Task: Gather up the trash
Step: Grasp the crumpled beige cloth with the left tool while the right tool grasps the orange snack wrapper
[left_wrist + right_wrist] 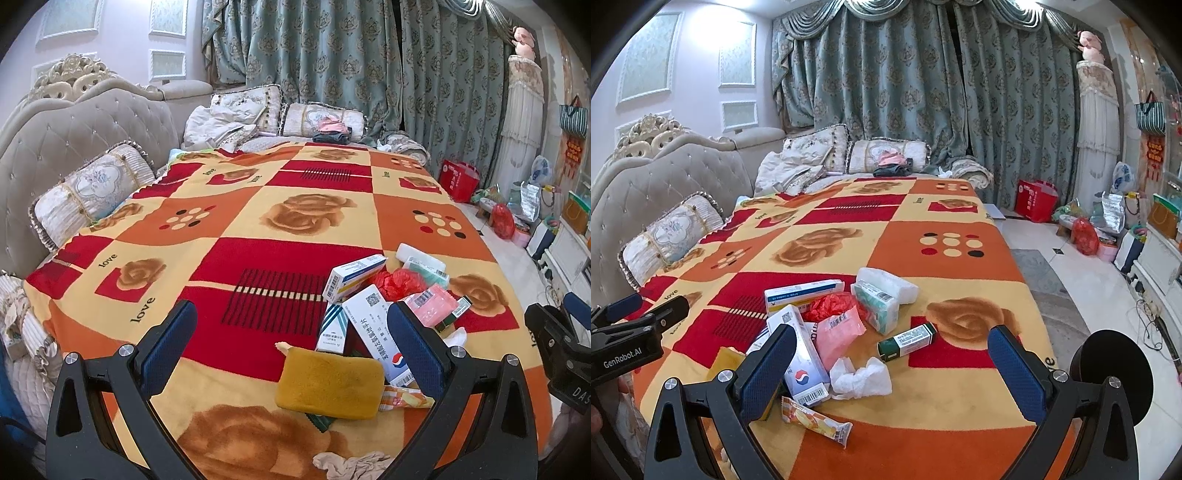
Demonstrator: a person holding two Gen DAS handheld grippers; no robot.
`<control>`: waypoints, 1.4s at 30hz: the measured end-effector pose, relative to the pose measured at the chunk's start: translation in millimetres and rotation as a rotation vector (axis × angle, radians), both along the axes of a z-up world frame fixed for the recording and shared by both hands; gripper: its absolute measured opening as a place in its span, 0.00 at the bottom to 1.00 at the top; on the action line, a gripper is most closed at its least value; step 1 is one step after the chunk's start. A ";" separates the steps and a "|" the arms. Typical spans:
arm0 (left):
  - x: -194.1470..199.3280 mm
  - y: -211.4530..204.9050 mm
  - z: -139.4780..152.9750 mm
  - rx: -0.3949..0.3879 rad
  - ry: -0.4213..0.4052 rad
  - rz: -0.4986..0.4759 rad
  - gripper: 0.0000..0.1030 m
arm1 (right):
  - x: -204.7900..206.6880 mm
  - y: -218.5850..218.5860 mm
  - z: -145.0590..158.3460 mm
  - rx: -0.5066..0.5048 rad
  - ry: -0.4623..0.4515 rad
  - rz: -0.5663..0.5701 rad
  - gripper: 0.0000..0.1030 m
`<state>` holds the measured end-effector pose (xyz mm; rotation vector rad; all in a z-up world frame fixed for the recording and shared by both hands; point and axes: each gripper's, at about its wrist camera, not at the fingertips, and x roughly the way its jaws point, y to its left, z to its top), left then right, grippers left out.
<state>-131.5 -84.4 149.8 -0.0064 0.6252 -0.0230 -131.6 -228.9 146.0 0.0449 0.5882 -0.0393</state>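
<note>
Nearest, the right gripper spreads wide and empty over a crumpled tissue, likely its first pick. The left gripper, equally wide and empty, frames a yellow sponge. Beyond, boxes and wrappers cluster near the bed's near edge, heaped for collecting.

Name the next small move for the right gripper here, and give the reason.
Probably lower the right gripper straight onto the crumpled white tissue. Its jaws stand wide open and empty, the tissue lies loose on the blanket almost centred between them, and nothing rests on top of it, so it looks like the easiest piece to take first.
</note>
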 end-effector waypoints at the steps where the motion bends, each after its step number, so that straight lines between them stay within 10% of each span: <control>1: 0.3 -0.4 -1.4 -0.001 0.003 0.000 0.99 | 1.0 0.2 0.3 0.000 0.001 0.000 1.00; 30: 18.2 18.7 -31.3 0.007 0.081 0.031 0.99 | 17.9 -6.1 -39.4 -0.017 0.172 0.055 1.00; 42: 18.2 47.0 -52.4 0.007 0.185 -0.009 0.99 | 13.6 16.8 -76.5 -0.012 0.281 0.252 0.89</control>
